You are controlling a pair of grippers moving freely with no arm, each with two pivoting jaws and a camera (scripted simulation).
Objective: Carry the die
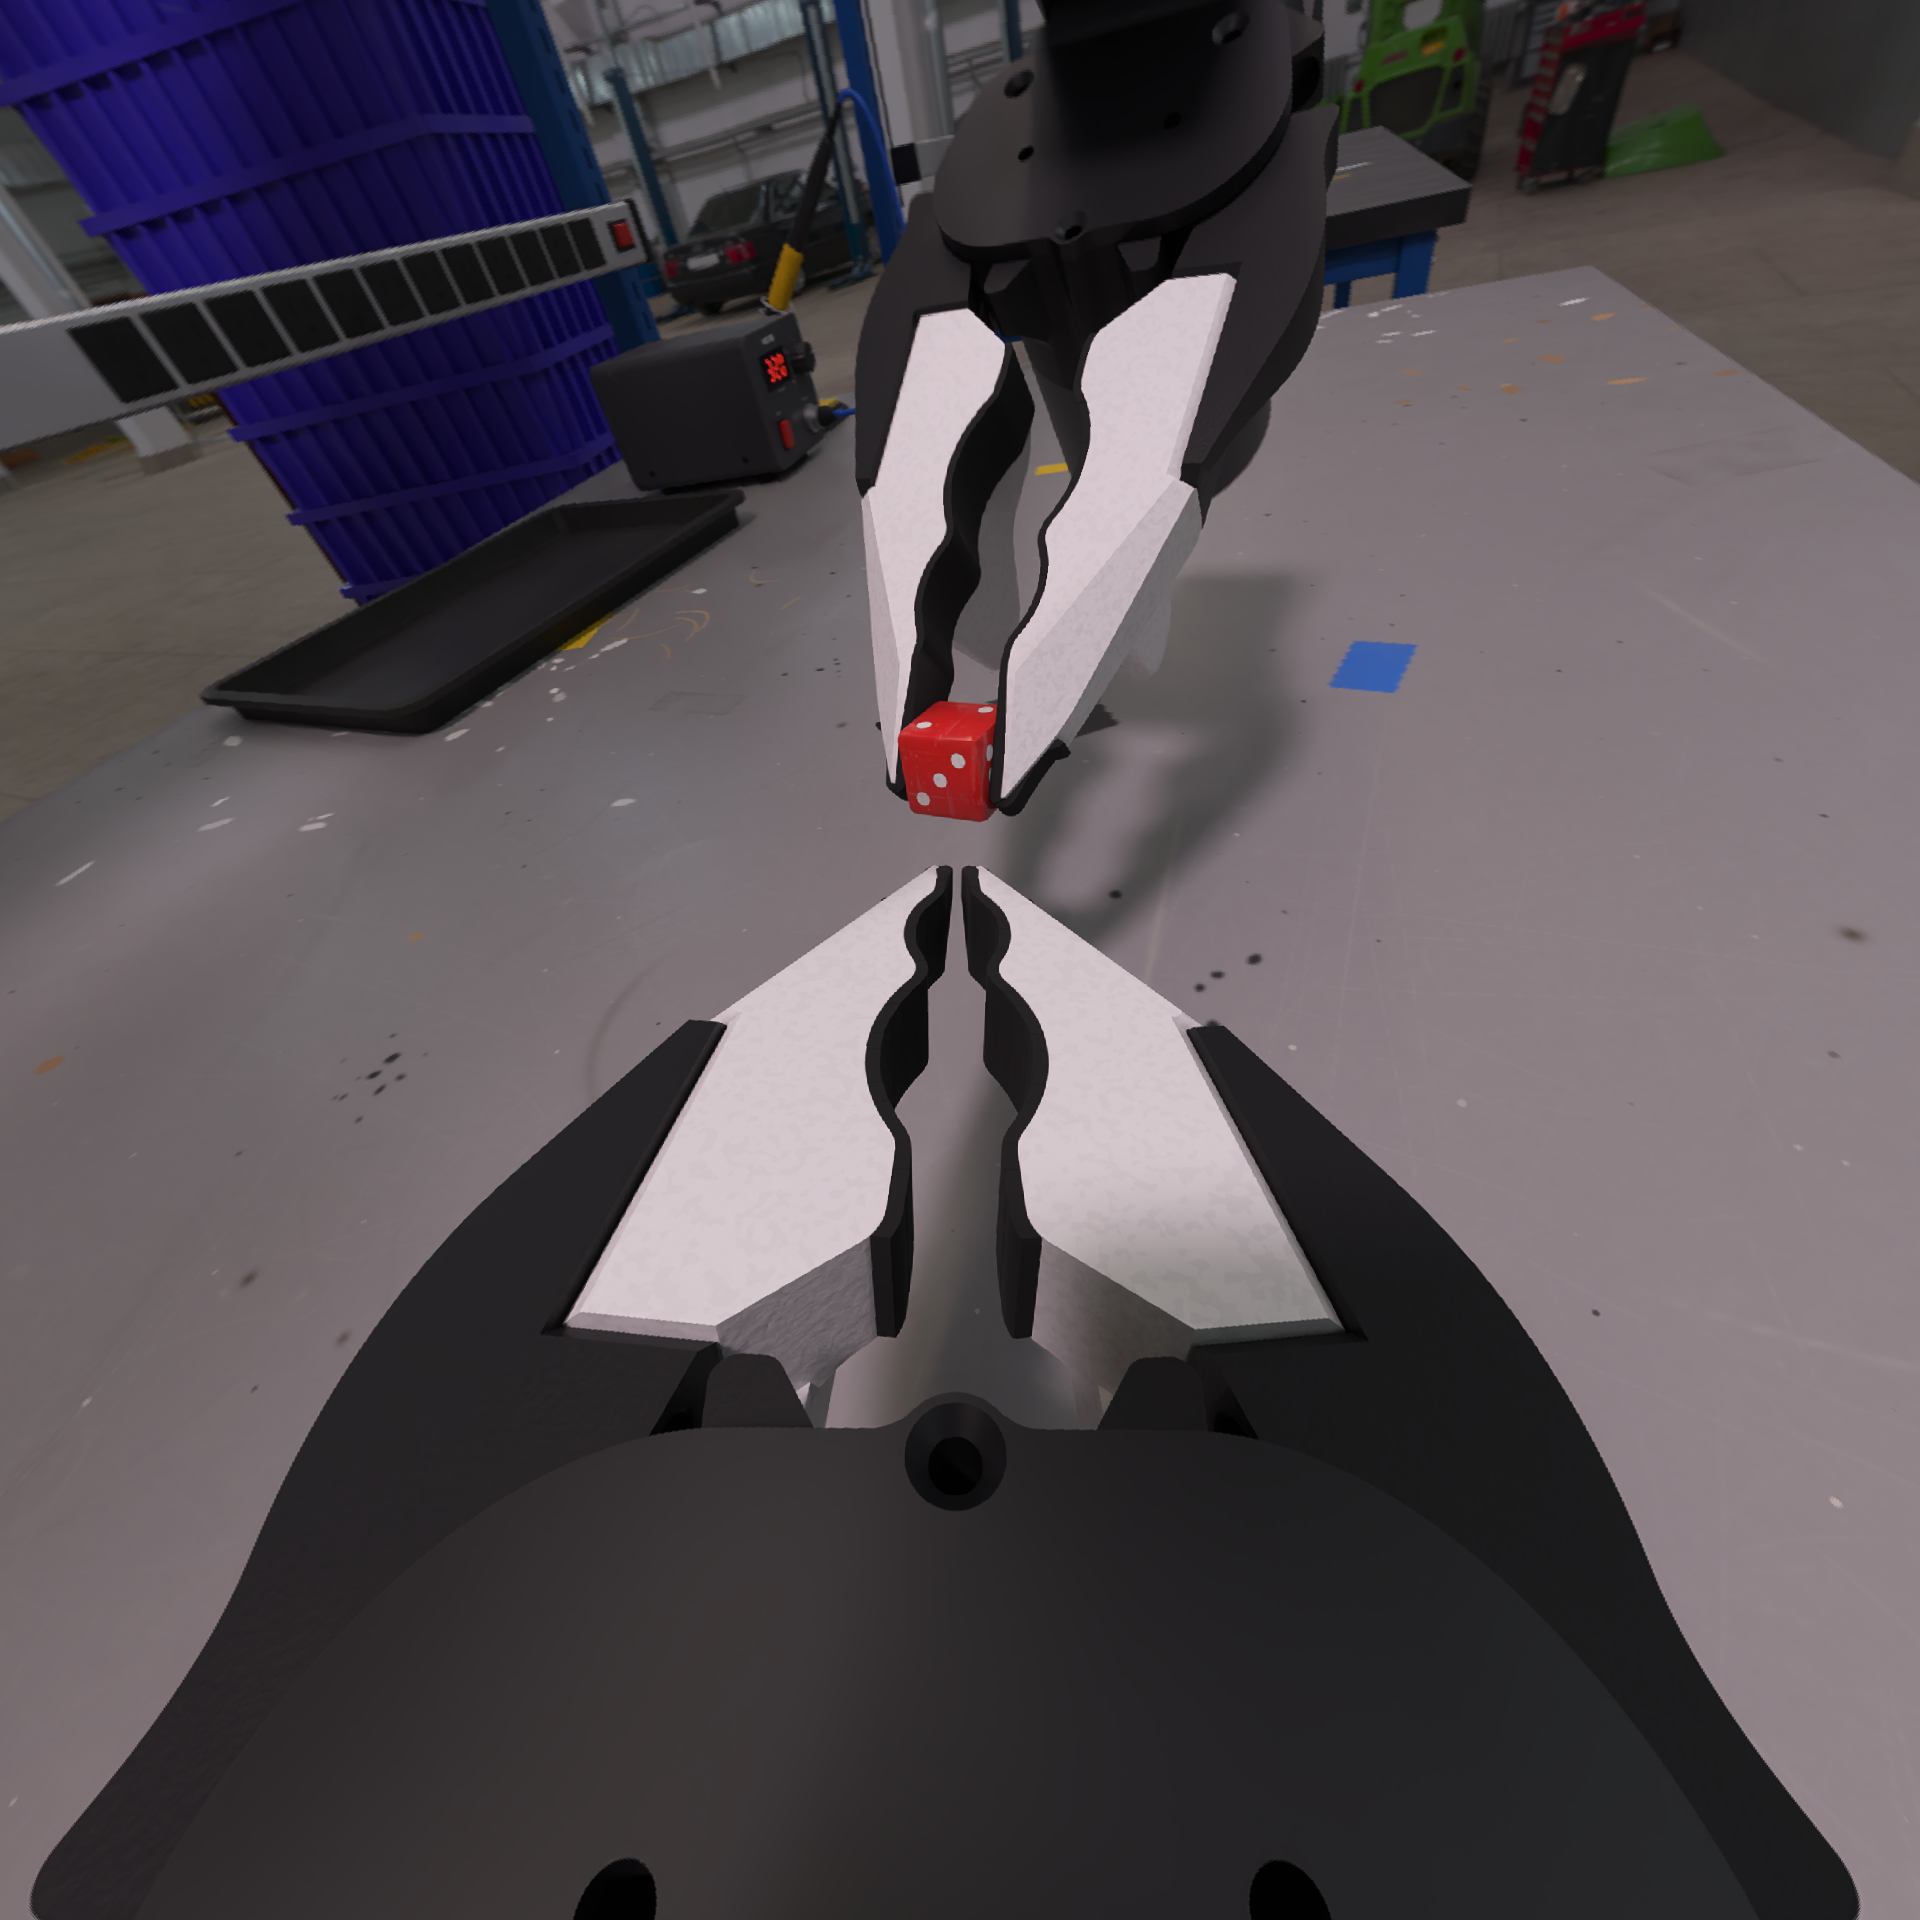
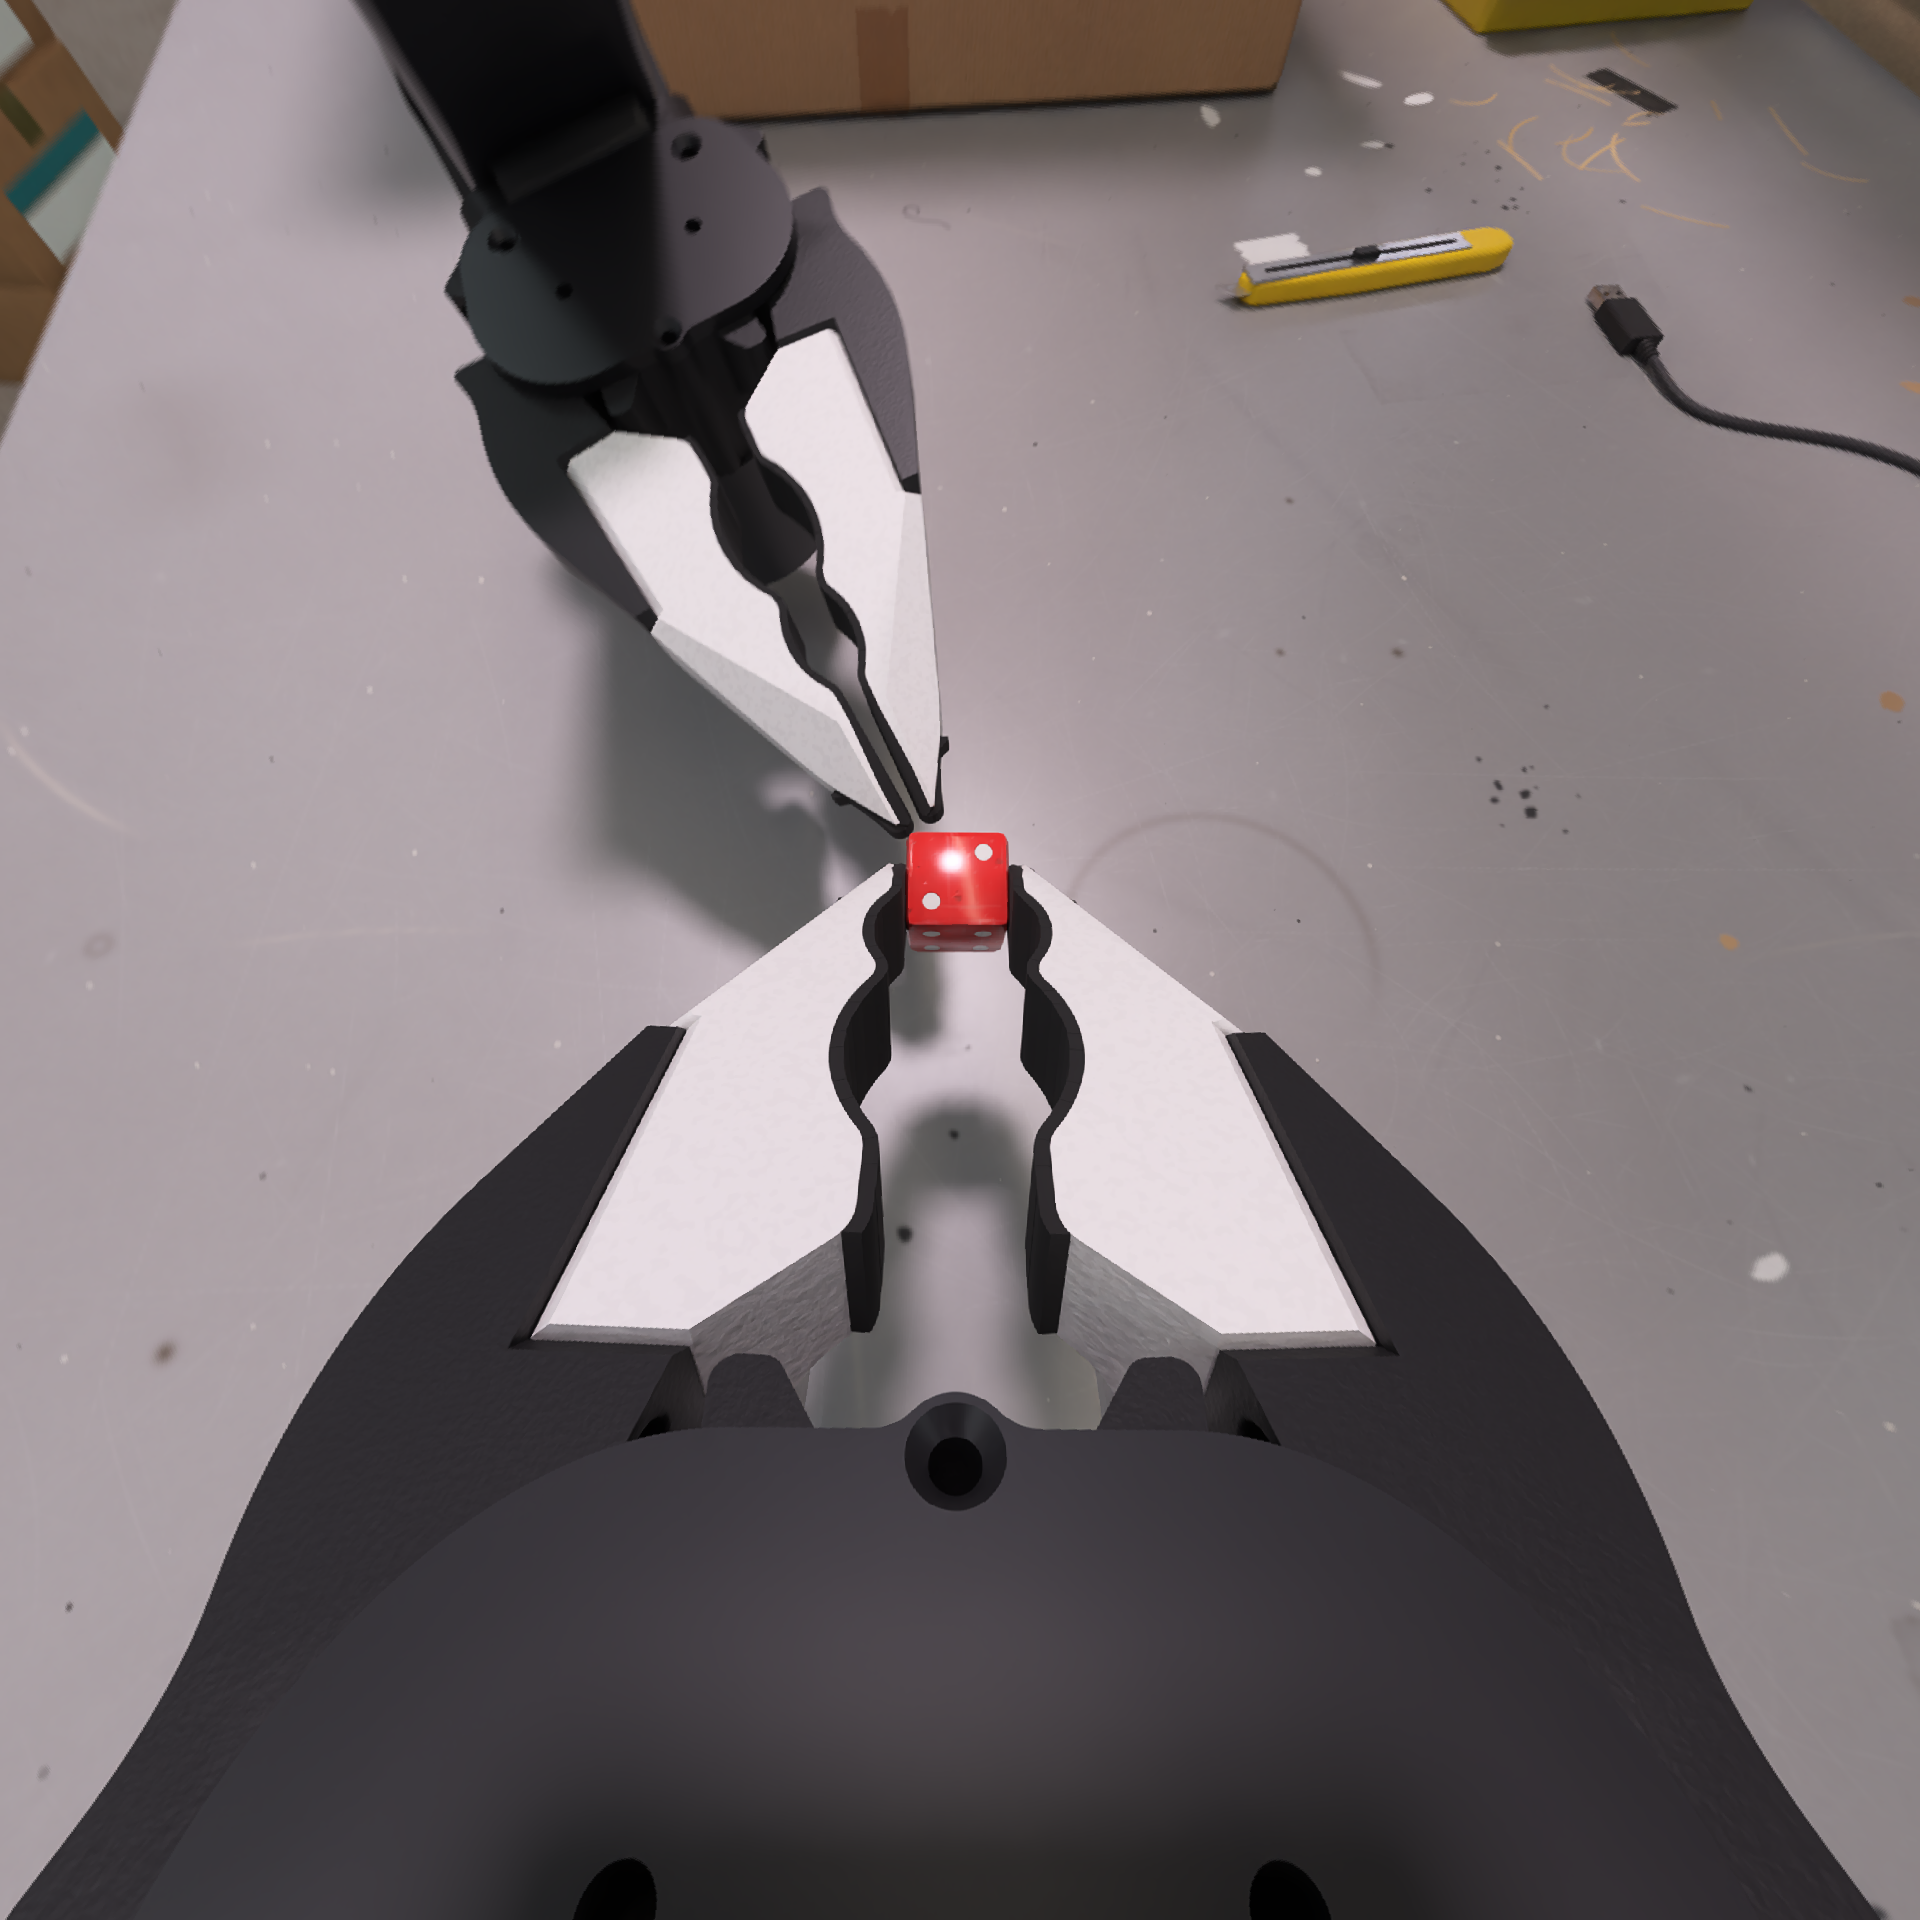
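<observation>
A small red die (image 2: 956, 878) with white pips sits between my right gripper's fingertips. My right gripper (image 2: 956, 894) is shut on it and holds it above the grey table (image 2: 1351, 727). In the left wrist view the die (image 1: 948, 761) shows in the right gripper (image 1: 948, 774), which points toward the camera. My left gripper (image 1: 956, 873) is shut and empty, its tips just short of the die. In the right wrist view the left gripper (image 2: 920, 816) comes in from the upper left, its tips next to the die's far edge.
A black tray (image 1: 478, 623), a black power unit (image 1: 717, 400) and a blue crate stack (image 1: 343, 291) stand at the far left. A blue tape patch (image 1: 1374, 665) lies on the table. A yellow utility knife (image 2: 1371, 265), a black cable (image 2: 1704, 395) and a cardboard box (image 2: 966, 52) lie beyond.
</observation>
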